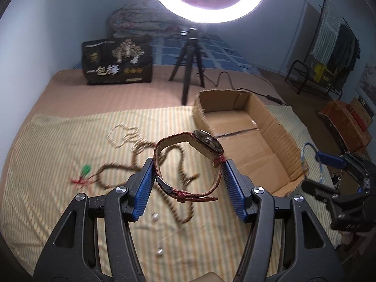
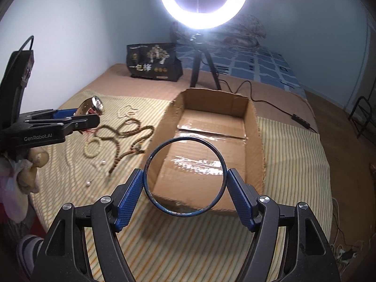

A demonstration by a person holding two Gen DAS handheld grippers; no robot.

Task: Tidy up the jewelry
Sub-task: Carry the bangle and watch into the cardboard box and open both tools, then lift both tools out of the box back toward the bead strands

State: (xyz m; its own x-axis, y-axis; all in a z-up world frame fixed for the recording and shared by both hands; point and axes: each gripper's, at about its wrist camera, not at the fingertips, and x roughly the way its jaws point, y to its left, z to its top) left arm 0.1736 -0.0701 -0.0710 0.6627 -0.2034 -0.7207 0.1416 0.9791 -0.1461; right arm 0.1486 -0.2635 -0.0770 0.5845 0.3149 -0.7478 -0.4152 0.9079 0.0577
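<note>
My left gripper (image 1: 189, 164) is shut on a wristwatch (image 1: 188, 162) with a red woven strap, held above the striped cloth (image 1: 58, 188) to the left of the open cardboard box (image 1: 270, 122). The watch also shows in the right wrist view (image 2: 94, 105). My right gripper (image 2: 185, 176) is shut on a dark blue bangle (image 2: 185, 176), held over the box's near wall (image 2: 199, 202). Brown bead necklaces (image 1: 141, 162) and a pale bead strand (image 1: 122, 134) lie on the cloth; they also show in the right wrist view (image 2: 127, 136).
A ring light on a black tripod (image 1: 190, 70) stands behind the box, its cable (image 1: 235, 82) trailing right. A black printed bag (image 1: 117, 61) sits at the back left. Small pearl earrings (image 1: 155, 216) lie on the cloth near me. A red-and-green charm (image 1: 82, 174) lies at left.
</note>
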